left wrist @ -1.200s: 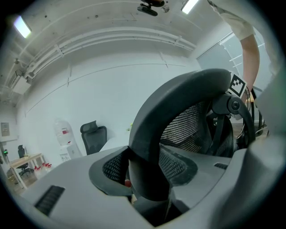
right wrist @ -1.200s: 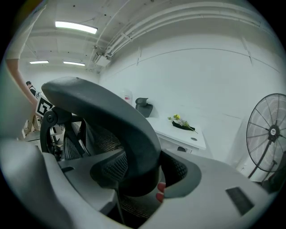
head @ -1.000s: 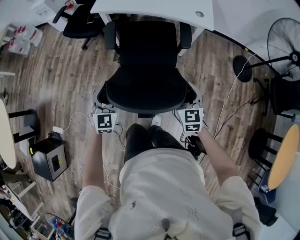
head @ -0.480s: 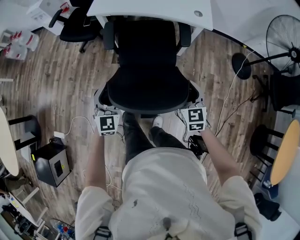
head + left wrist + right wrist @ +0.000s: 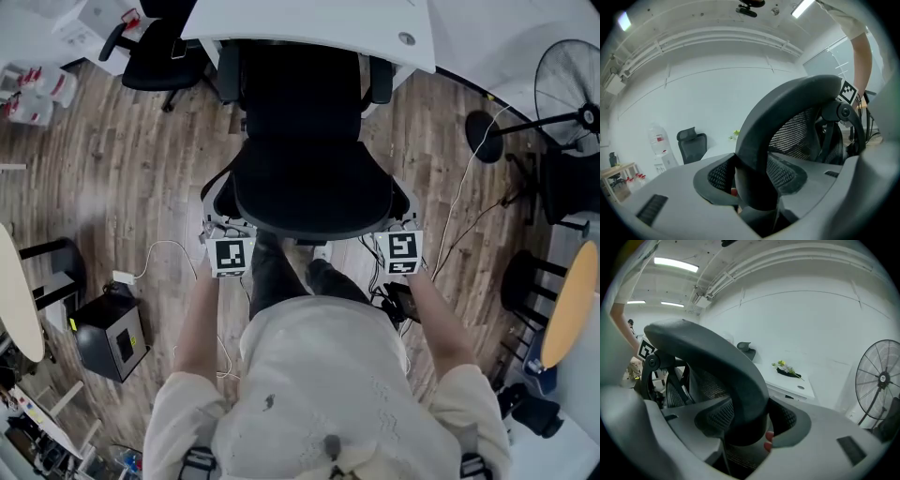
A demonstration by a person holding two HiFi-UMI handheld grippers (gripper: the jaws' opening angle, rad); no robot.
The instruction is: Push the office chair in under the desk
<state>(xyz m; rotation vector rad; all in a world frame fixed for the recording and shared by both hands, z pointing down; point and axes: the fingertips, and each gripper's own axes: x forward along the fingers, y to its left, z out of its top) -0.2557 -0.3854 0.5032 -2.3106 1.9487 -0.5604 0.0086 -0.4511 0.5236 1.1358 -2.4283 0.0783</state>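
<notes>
Head view: a person is standing behind a black office chair and pressing it toward the white desk, a gripper in each hand. The left gripper is clamping the left side of the backrest rim, and the right gripper is clamping the right side. Each gripper view is showing its own jaws spread wide and bearing on that thick grey rim. The seat is lying partly under the desk's near edge, the armrests are sitting about level with that edge, and the backrest is standing clear of the desk on the person's side.

The push is likely calling for even pressure from both hands, so that the chair is rolling straight at the desk rather than swinging round. The armrests are needing watching too, since they could catch on the desk's edge.

Counted: one desk, two grippers, two black office chairs, the one in hand and a second office chair off the desk's left end, and one pedestal fan off the desk's right end.
</notes>
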